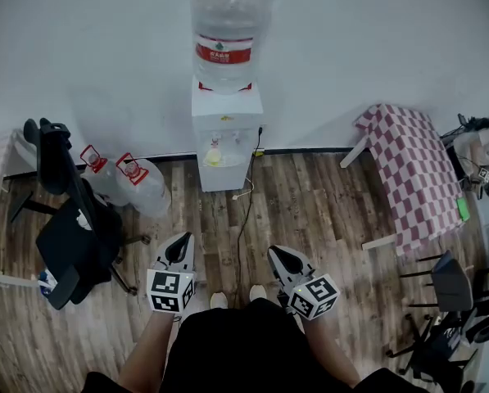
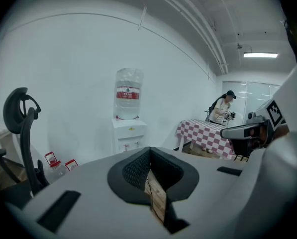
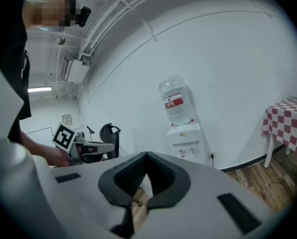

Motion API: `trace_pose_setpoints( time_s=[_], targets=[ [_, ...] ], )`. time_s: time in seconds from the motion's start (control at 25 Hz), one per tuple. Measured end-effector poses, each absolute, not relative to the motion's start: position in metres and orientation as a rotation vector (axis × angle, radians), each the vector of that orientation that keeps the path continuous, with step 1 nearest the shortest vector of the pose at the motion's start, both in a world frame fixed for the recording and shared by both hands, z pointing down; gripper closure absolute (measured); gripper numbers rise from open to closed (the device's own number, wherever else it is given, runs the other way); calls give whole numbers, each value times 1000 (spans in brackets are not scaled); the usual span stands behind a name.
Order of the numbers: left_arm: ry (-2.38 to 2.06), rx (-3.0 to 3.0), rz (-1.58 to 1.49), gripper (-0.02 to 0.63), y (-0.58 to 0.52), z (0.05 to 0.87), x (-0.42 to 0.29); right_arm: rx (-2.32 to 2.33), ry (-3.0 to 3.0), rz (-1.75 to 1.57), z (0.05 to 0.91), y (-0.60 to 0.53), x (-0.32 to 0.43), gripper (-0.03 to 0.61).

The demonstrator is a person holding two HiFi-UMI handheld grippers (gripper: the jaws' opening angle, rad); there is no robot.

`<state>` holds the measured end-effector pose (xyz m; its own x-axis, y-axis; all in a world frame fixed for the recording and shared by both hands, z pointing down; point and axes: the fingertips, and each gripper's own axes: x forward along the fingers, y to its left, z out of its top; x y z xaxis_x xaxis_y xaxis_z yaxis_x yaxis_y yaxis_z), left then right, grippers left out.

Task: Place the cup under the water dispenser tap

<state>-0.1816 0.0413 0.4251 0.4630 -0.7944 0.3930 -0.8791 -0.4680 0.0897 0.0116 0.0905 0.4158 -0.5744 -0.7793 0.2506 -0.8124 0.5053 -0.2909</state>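
Observation:
The white water dispenser [image 1: 226,137] stands against the far wall with a big bottle [image 1: 225,35] on top. Something small and pale yellow [image 1: 214,155] sits in its tap recess; I cannot tell whether it is a cup. My left gripper [image 1: 181,240] and right gripper [image 1: 275,254] are held side by side over the wood floor, well short of the dispenser, both pointing toward it. Both are shut with nothing between the jaws. The left gripper view shows the dispenser [image 2: 129,133] beyond the closed jaws [image 2: 149,151]; the right gripper view shows the dispenser [image 3: 188,138] beyond closed jaws [image 3: 147,156].
A black office chair [image 1: 72,219] stands at the left, with two spare water bottles [image 1: 142,182] beside the dispenser. A red-checked table [image 1: 416,170] is at the right and a black cable [image 1: 244,219] runs across the floor. A person [image 2: 222,108] stands at that table.

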Motion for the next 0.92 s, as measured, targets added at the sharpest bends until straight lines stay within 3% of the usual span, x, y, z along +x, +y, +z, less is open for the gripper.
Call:
trace_pose_setpoints(
  time_s=[0.92],
  targets=[
    [-1513, 2419, 495, 600, 35, 416, -115, 1378, -2683, 540, 403, 63, 91, 557]
  ],
)
